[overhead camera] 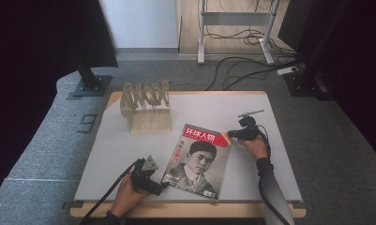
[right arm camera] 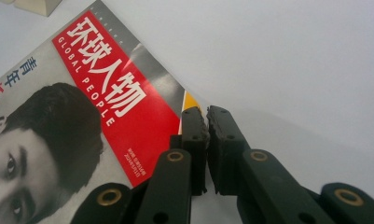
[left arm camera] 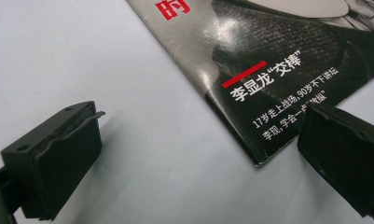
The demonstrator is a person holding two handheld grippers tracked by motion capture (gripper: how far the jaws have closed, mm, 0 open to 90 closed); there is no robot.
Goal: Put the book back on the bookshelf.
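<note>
White-topped table (overhead camera: 265,154), grey carpet floor (overhead camera: 335,154), cables (overhead camera: 242,65), desk legs (overhead camera: 202,42)

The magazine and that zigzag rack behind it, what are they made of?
The magazine looks like glossy coated paper: its cover shows shiny glare and a thin bendy edge. The rack seems to be pale unpainted wood, tan and matte, though thin board is possible.

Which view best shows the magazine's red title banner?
The right gripper view: the red title banner on the glossy magazine is large and readable beside the shut right claw. The high view shows it small. The left gripper view shows the cover's dark lower corner.
</note>
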